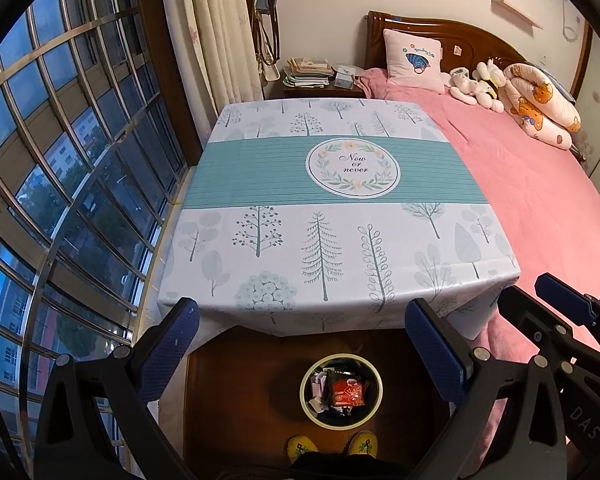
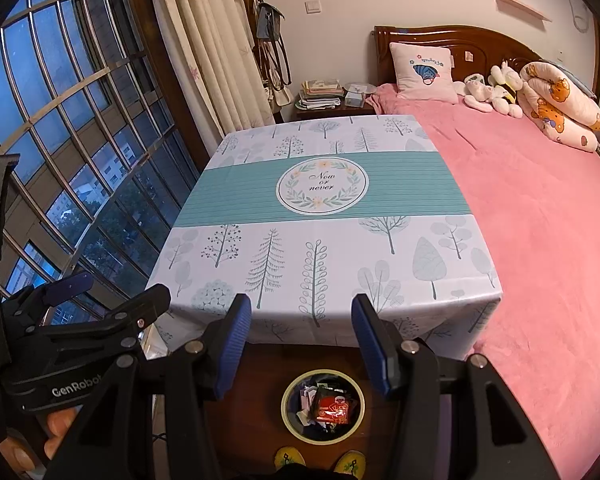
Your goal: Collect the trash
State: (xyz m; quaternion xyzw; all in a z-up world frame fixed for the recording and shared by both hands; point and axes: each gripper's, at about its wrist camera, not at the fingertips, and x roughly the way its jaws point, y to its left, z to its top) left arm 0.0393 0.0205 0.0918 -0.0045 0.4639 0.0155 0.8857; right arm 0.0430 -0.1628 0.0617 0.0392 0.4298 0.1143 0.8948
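Bedroom table (image 1: 340,240) bare; both claws (image 1: 300,344) (image 2: 302,344) gape, holding nothing

window (image 1: 60,160): barred, dusk | bed (image 1: 520,184): pink cover | table (image 1: 320,216): tree-print cloth | floor (image 1: 252,392): dark wood

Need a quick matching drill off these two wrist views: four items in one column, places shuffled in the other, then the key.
Items
1. trash bin
2. red wrapper
3. pink cushion
4. stack of papers

Places
A. leaning on the headboard
B. on the nightstand by the curtain
C. on the wooden floor in front of the table
D. inside the bin, on top

Pairs: 1-C, 2-D, 3-A, 4-B
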